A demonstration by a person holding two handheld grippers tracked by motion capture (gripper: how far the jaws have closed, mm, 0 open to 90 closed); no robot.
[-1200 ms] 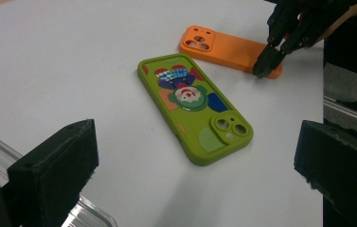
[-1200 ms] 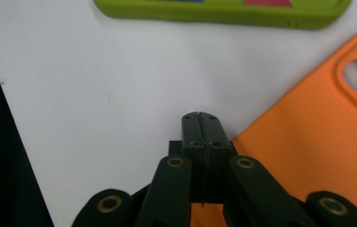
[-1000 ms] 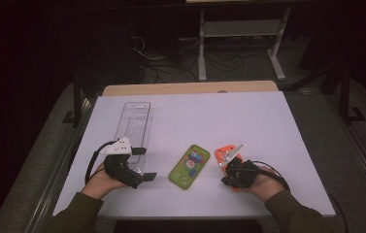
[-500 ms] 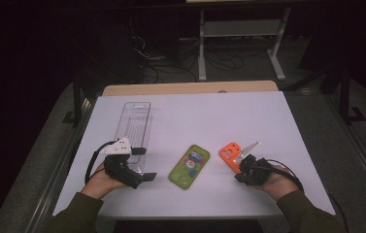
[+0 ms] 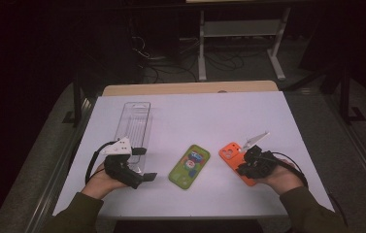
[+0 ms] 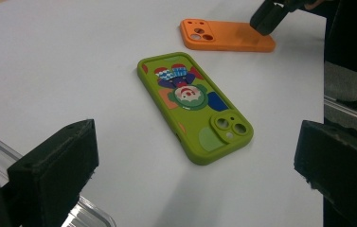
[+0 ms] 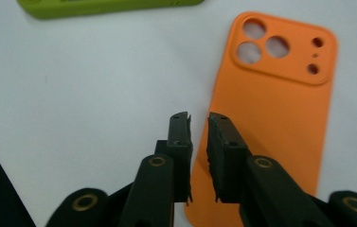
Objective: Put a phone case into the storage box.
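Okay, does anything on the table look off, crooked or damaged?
Nothing stands out. The green phone case and orange phone case both lie flat, camera cutouts up, slightly angled. The clear tray sits undamaged on the table.

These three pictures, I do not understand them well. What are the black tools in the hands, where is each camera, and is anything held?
A person sits at a white table and holds a hand-held gripper in each hand, a black tool with two jaws.

The high view looks down from above. The left gripper shows at its left, the right gripper at its right. The other two pictures come from small cameras that ride on the grippers and look along their jaws.

On the table lie a green phone case with a cartoon print, an orange phone case with its camera holes up, and a clear plastic tray.

The left gripper's jaws stand wide apart with nothing between them. The right gripper's jaws have just been opening; they stand slightly apart above the orange case's edge and grip nothing.
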